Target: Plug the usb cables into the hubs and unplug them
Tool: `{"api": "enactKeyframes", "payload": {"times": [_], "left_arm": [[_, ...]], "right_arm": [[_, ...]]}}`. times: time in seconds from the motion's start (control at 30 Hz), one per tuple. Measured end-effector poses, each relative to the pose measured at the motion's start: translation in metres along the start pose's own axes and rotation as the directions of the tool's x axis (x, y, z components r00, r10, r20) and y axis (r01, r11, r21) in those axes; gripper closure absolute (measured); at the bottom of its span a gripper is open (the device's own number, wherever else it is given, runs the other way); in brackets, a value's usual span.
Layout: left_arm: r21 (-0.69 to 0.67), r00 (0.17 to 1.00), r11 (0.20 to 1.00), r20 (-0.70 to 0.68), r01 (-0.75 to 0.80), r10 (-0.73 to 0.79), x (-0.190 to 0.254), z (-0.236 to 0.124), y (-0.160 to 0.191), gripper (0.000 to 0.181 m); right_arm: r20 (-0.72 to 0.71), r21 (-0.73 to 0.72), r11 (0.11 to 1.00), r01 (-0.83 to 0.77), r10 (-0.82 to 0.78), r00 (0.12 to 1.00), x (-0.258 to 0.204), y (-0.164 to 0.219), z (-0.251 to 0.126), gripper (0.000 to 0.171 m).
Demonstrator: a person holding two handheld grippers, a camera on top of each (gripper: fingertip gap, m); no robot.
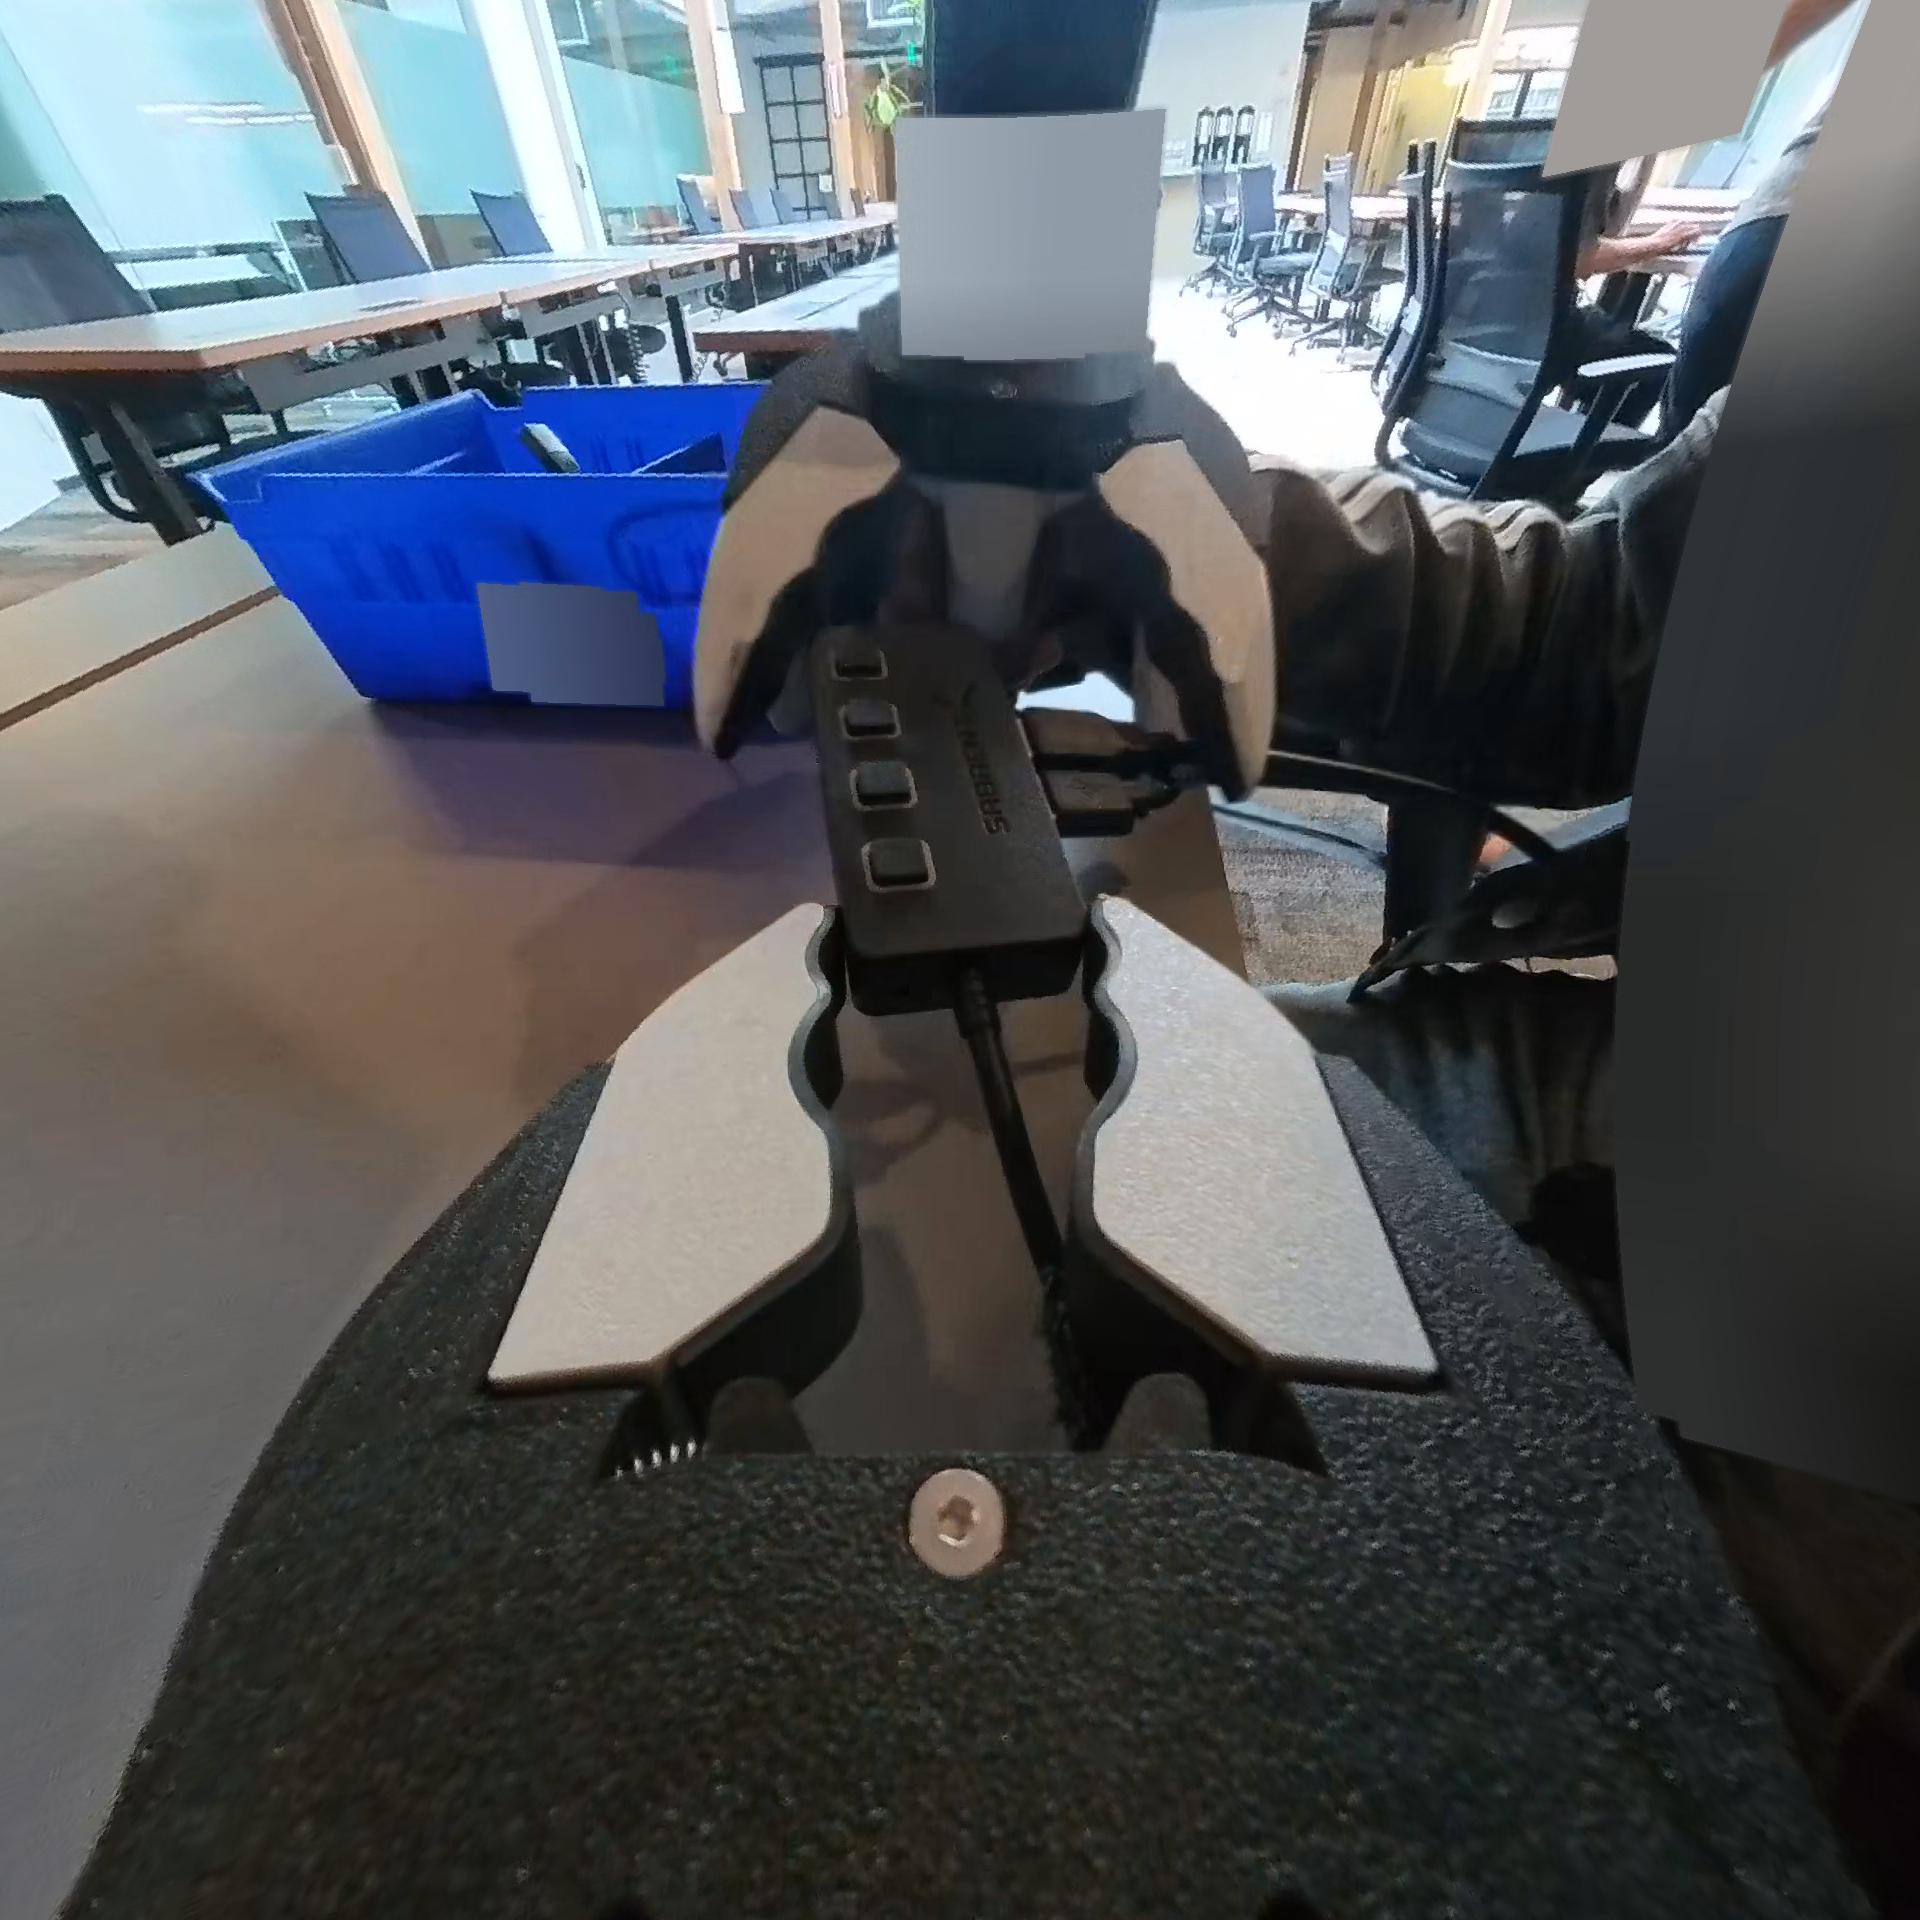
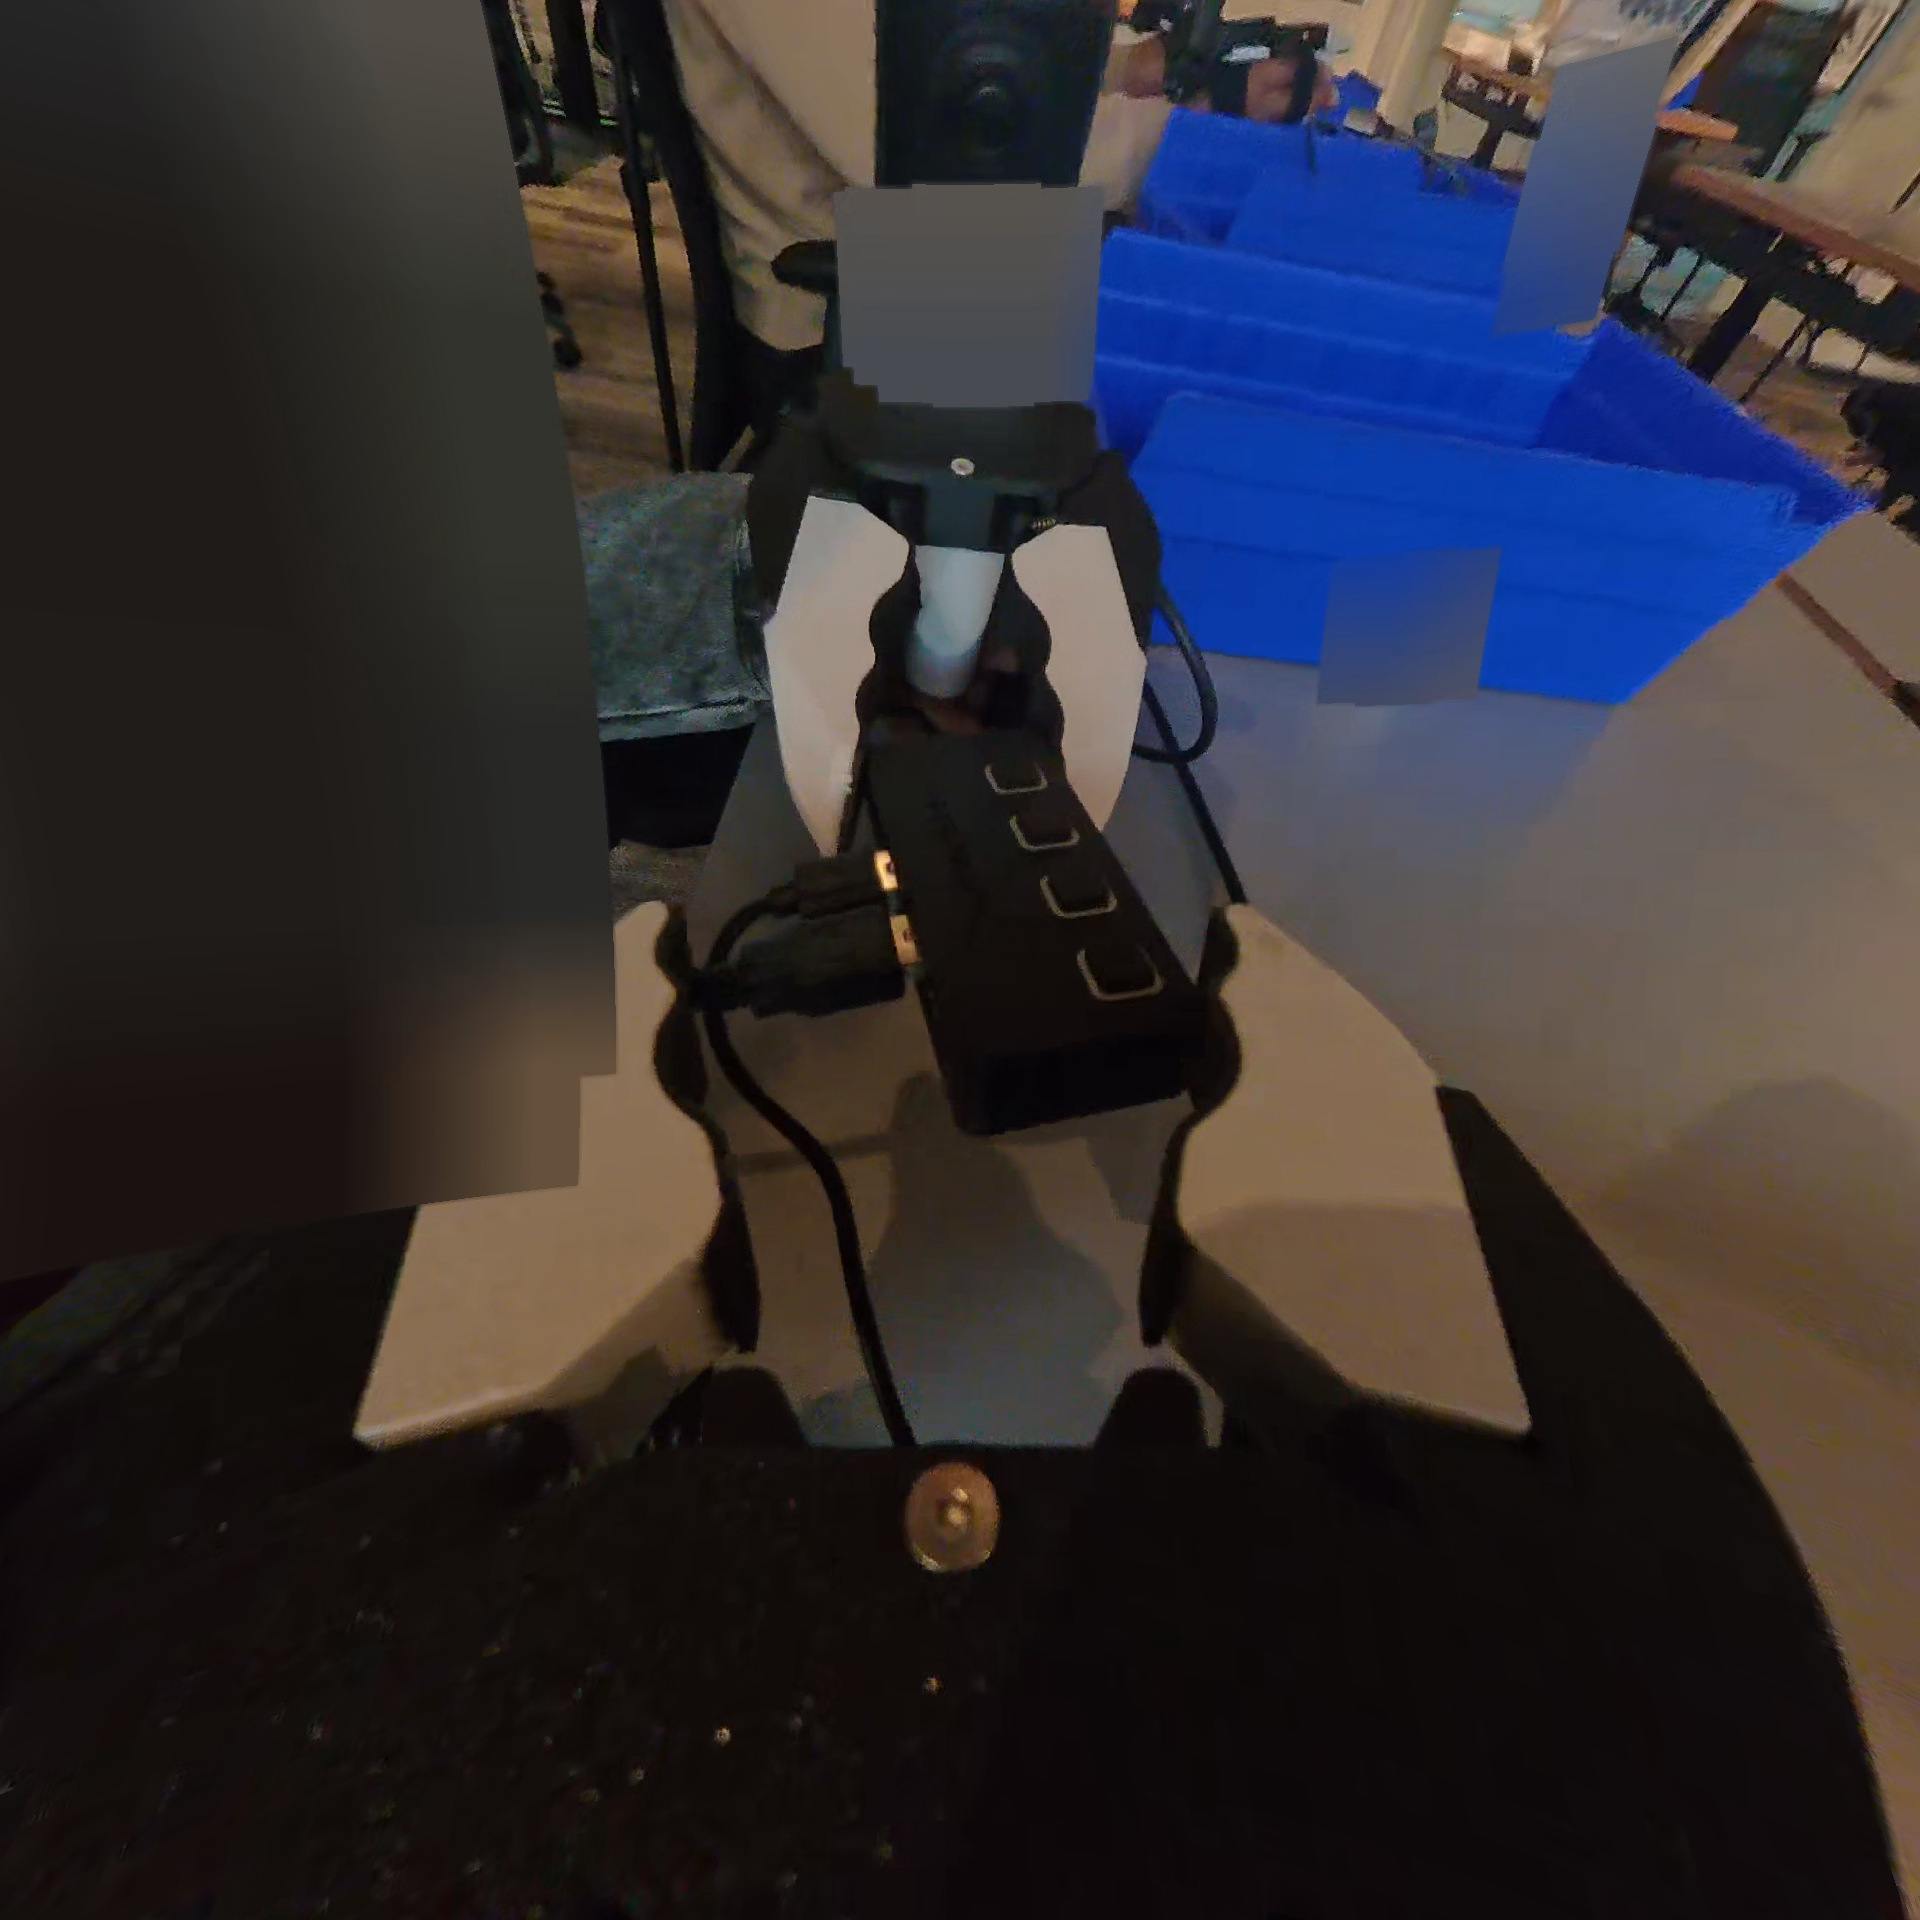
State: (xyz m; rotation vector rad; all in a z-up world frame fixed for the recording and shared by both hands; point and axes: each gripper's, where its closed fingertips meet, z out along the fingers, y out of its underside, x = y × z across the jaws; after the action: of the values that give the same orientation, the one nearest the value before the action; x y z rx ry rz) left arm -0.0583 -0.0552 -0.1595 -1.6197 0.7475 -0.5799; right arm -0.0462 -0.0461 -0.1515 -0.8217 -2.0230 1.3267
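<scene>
Grey tabletop (image 1: 260, 1039) beside a blue bin (image 1: 436, 561): left gripper (image 1: 961, 961) clamps the hub (image 1: 935, 810) by its cabled end; right gripper (image 2: 940, 997) spread wide around hub and plugs (image 2: 831, 935). Light, rigid, likely slippery; grasp plug bodies.

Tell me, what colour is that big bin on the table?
Bright blue. The bin shows best in the left wrist view, behind the hub.

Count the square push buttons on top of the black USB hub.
4, in one row along the hub: the first nearest the left claw, the second, the third, and the fourth at the far end by the right claw.
</scene>
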Motion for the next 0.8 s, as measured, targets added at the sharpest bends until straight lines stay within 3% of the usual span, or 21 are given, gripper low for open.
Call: {"api": "enactKeyframes", "payload": {"times": [0.3,0.33,0.4,0.57,0.63,0.8], "left_arm": [[0.022,1.0,1.0,-0.024,0.008,-0.007,0.003,-0.001,-0.003,0.137],[0.028,0.999,1.0,-0.032,0.011,-0.01,0.004,-0.001,-0.004,0.137],[0.058,0.998,0.998,-0.056,0.023,-0.02,0.008,0.0,-0.009,0.137],[0.033,0.999,0.999,-0.038,0.006,-0.004,0.007,0.002,-0.005,0.137],[0.042,1.0,0.999,-0.029,0.008,-0.007,0.005,0.001,-0.007,0.137],[0.055,0.998,0.998,-0.056,0.014,-0.011,0.008,-0.001,-0.008,0.137]], "right_arm": [[0.022,0.054,0.999,0.005,-0.006,1.0,-0.004,-0.006,-0.002,0.084],[-0.013,0.071,0.997,-0.001,0.002,1.0,0.002,-0.009,-0.005,0.127],[-0.004,0.136,0.991,0.0,0.001,1.0,0.004,-0.015,-0.01,0.128],[-0.004,0.102,0.995,-0.003,0.004,1.0,0.004,-0.009,-0.009,0.126],[0.015,0.106,0.994,0.003,-0.005,1.0,0.001,-0.011,-0.01,0.107],[0.05,0.081,0.995,0.053,-0.057,0.997,-0.007,-0.007,-0.021,0.106]]}}
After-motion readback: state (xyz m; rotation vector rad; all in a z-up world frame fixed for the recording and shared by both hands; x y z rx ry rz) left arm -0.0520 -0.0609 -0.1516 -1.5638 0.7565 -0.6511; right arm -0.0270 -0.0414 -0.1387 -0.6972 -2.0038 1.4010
